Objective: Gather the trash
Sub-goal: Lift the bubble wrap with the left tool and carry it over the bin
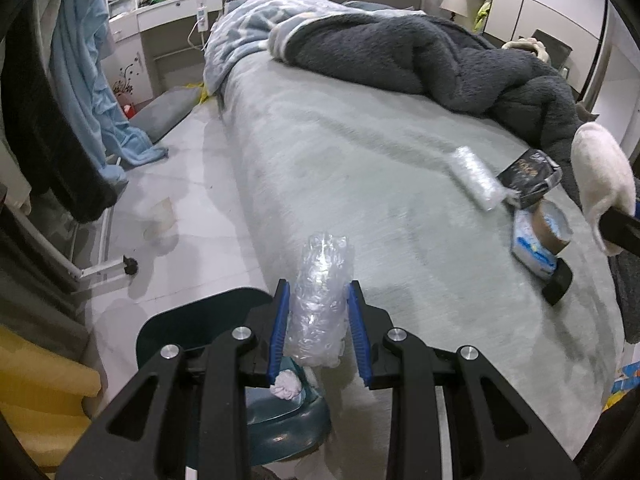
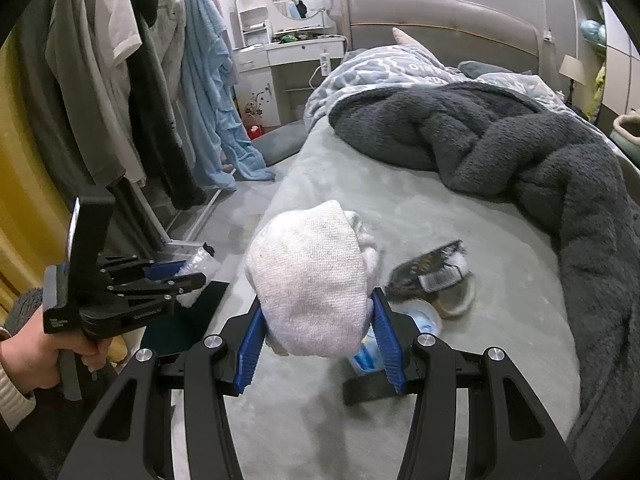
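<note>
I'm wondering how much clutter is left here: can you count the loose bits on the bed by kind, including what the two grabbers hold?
Clear plastic: 2, a wad in the left gripper and a roll on the bed
White cloth: 1, in the right gripper
Black packet: 1
Tape roll: 1
Blue-and-white pack: 1
Total: 6

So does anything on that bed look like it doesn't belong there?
Yes. Near the bed's right edge lies a small heap of litter: a crumpled clear plastic roll, a torn dark packet, a blue-and-white wrapper and a brown tape roll. The dark blanket is bunched up, not spread.
</note>
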`<state>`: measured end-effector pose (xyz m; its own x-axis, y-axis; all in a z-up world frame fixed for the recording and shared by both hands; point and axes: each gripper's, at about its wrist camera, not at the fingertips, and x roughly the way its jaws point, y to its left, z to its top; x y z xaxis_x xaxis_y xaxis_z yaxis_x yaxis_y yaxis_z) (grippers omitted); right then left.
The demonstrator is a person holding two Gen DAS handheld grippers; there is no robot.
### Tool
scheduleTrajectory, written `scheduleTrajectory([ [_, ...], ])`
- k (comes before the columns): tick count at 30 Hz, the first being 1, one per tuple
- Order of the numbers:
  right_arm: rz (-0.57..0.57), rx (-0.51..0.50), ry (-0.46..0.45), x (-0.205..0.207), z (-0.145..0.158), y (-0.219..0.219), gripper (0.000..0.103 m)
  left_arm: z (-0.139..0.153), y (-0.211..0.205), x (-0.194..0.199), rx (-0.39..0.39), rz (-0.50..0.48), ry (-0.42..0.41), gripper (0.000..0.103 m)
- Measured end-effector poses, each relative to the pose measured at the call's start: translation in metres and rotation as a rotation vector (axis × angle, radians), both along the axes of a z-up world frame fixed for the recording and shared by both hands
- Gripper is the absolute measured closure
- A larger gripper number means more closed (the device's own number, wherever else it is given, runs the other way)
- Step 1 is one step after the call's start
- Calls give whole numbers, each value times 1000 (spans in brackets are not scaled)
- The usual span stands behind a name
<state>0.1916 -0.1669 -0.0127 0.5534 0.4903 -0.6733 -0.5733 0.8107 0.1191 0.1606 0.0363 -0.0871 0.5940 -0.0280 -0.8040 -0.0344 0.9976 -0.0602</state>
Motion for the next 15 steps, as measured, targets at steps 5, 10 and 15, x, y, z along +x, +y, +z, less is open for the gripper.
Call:
scheduleTrajectory([
  [5,27,3,0,0,1,17,51,-7,13,-1,10,18,29,71],
  [10,52,5,5,1,2,34,51,-12,29,-3,27,50,54,71],
  [15,80,4,9,3,1,52,51,-19,43,-4,19,68,82,71],
])
